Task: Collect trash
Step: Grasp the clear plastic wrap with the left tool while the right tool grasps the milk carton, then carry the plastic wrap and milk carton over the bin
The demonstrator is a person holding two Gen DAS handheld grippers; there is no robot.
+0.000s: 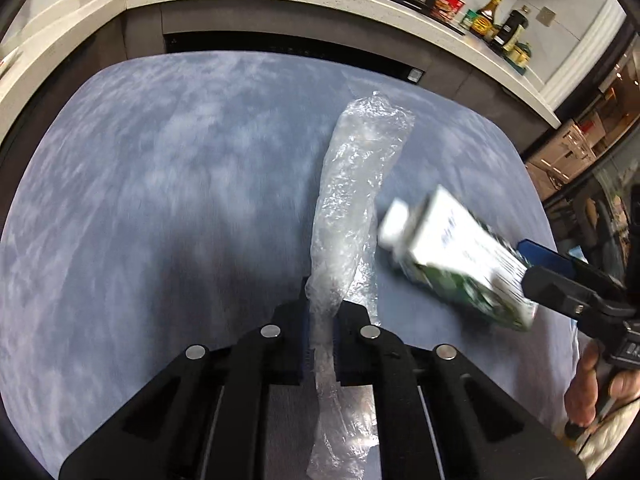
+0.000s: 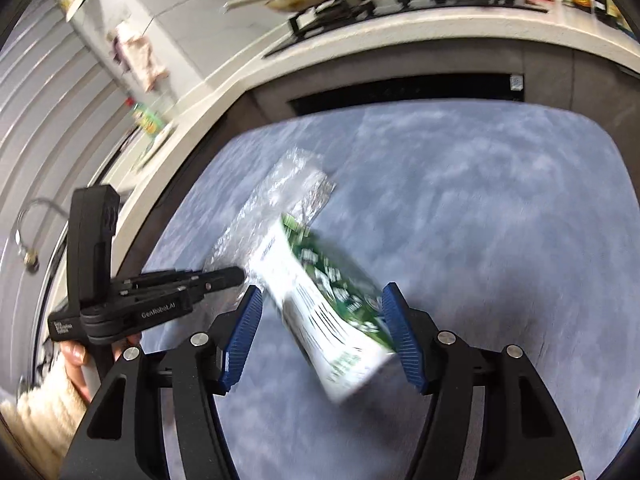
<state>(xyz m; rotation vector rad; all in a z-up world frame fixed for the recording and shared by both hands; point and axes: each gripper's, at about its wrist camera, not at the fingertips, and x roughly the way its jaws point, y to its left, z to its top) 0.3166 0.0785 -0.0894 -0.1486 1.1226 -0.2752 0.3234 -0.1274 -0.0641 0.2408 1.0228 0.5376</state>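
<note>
left claw (image 1: 320, 344) pinches the clear plastic bag (image 1: 352, 200) over the blue table (image 1: 140, 200) — limp, slippery, best gripped at the rim. right claw (image 2: 322, 334), spread, brackets a light, stiff carton (image 2: 320, 304) — hold its flat sides.

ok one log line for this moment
left tool: shut on plastic bag | right tool: jaws wide, carton between, grip unclear | over blue surface

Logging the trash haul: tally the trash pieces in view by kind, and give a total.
Clear plastic bag: 1, clamped in the left tool.
Green-and-white carton: 1, between the right tool's fingers.
Total: 2
</note>
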